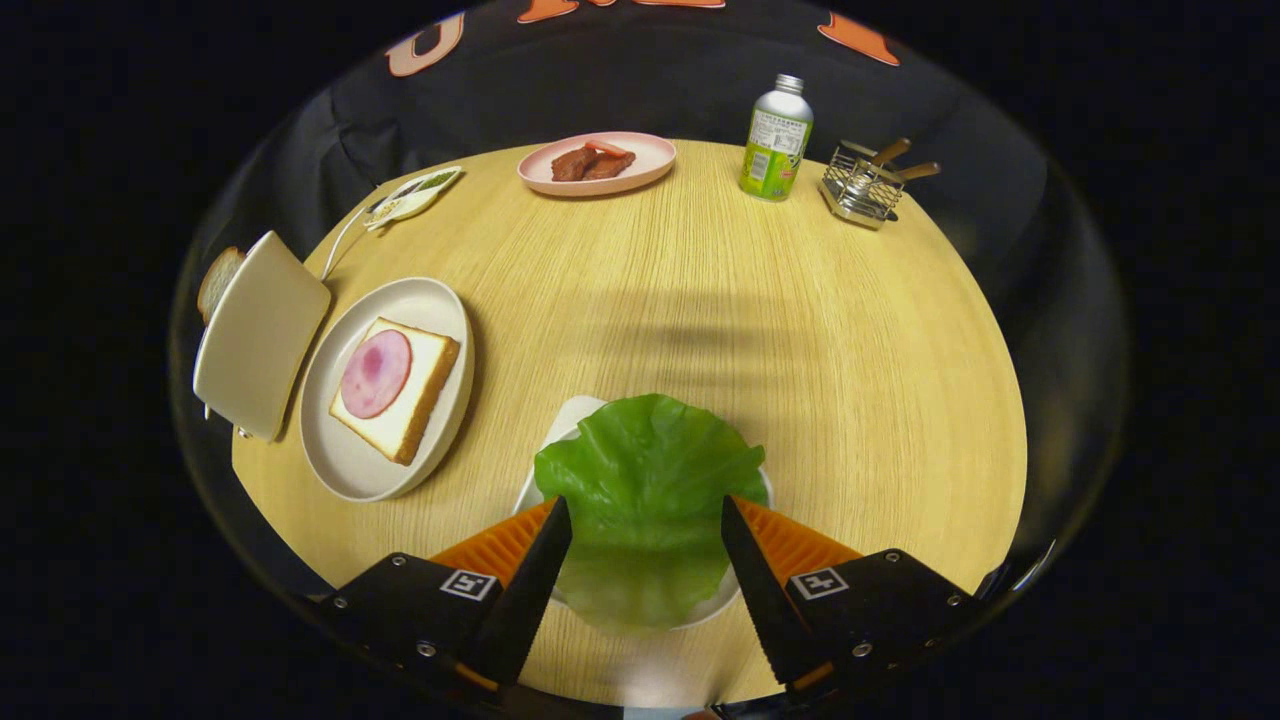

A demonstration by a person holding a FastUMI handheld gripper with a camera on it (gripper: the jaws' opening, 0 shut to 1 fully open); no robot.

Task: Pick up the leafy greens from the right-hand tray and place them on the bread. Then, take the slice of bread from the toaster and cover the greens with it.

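Observation:
A green lettuce leaf (645,480) lies on a small white tray (572,415) near the table's front edge. My gripper (645,520) is open, with one finger on each side of the leaf and its tips level with the leaf's middle. The fingers (540,570) do not press on it. To the left, a slice of bread (410,385) topped with a round pink ham slice (376,372) rests on a white plate (345,460). Further left stands a cream toaster (258,335), with a bread slice (217,281) sticking out behind it.
A pink plate with pieces of meat (596,162) sits at the table's far side. A green and silver bottle (776,140) and a wire holder with utensils (862,182) stand at the far right. A small packet (412,196) lies beyond the toaster.

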